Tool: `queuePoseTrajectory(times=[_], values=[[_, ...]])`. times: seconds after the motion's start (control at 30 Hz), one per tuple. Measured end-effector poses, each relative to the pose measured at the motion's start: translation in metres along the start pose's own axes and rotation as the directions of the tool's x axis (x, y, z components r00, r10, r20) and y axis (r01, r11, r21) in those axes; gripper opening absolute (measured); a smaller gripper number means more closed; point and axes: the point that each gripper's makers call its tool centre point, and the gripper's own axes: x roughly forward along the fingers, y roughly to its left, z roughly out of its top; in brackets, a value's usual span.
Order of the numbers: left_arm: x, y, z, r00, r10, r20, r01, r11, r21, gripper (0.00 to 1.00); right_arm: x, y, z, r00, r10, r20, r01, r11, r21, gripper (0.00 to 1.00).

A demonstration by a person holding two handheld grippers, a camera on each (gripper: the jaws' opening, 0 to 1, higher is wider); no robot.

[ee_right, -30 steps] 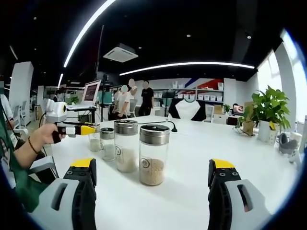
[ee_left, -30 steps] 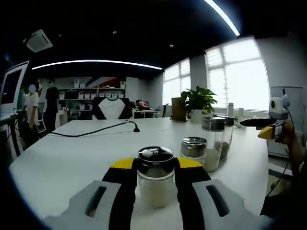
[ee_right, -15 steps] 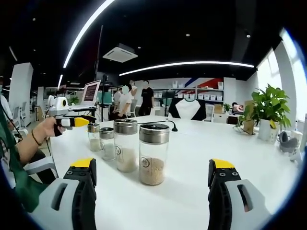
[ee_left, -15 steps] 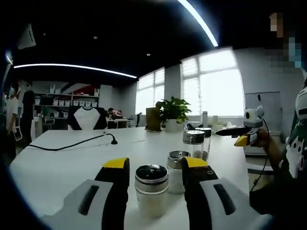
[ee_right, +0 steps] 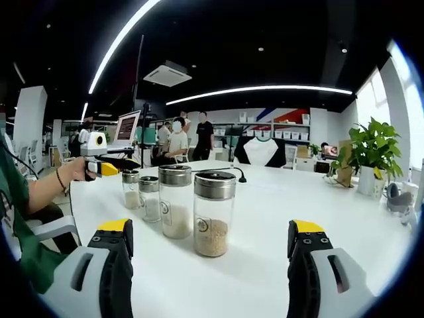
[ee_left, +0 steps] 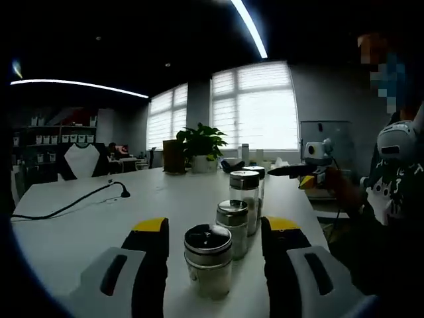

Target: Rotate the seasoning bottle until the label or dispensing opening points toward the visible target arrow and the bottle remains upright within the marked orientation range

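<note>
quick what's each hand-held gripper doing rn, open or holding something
Left hand-held gripper: open around the nearest seasoning bottle, gaps either side.
Right hand-held gripper: open, holding nothing.

The left gripper [ee_left: 215, 248] is reaching forward with its jaws spread apart. The right gripper [ee_right: 211, 255] is held level, jaws gaping wide with nothing between them. A hand [ee_right: 81, 171] is gripping the left gripper's handle, forearm extending sideways.
</note>
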Motion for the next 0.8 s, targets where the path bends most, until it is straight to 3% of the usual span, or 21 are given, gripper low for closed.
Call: queuePoseTrajectory(times=[0.13, 0.33, 0.6, 0.8], values=[[0.002, -0.002, -0.007, 0.996, -0.069, -0.047, 0.069, 0.998, -0.011, 0.62, 0.0, 0.001, 0.001, 1.0, 0.003, 0.002, -0.003, 1.0, -0.003, 0.99], [0.005, 0.002, -0.015, 0.992, -0.088, -0.091, 0.089, 0.996, 0.01, 0.59, 0.0, -0.001, 0.0, 1.0, -0.002, -0.003, 0.002, 1.0, -0.002, 0.99], [0.005, -0.001, -0.022, 0.985, -0.143, -0.097, 0.142, 0.99, -0.017, 0.59, 0.0, 0.0, 0.0, 1.0, -0.001, -0.003, 0.001, 1.0, -0.005, 0.99], [0.005, 0.002, -0.021, 0.984, -0.161, -0.073, 0.159, 0.987, -0.028, 0.52, -0.001, -0.001, 0.0, 1.0, -0.006, -0.004, 0.006, 1.0, -0.003, 0.99]])
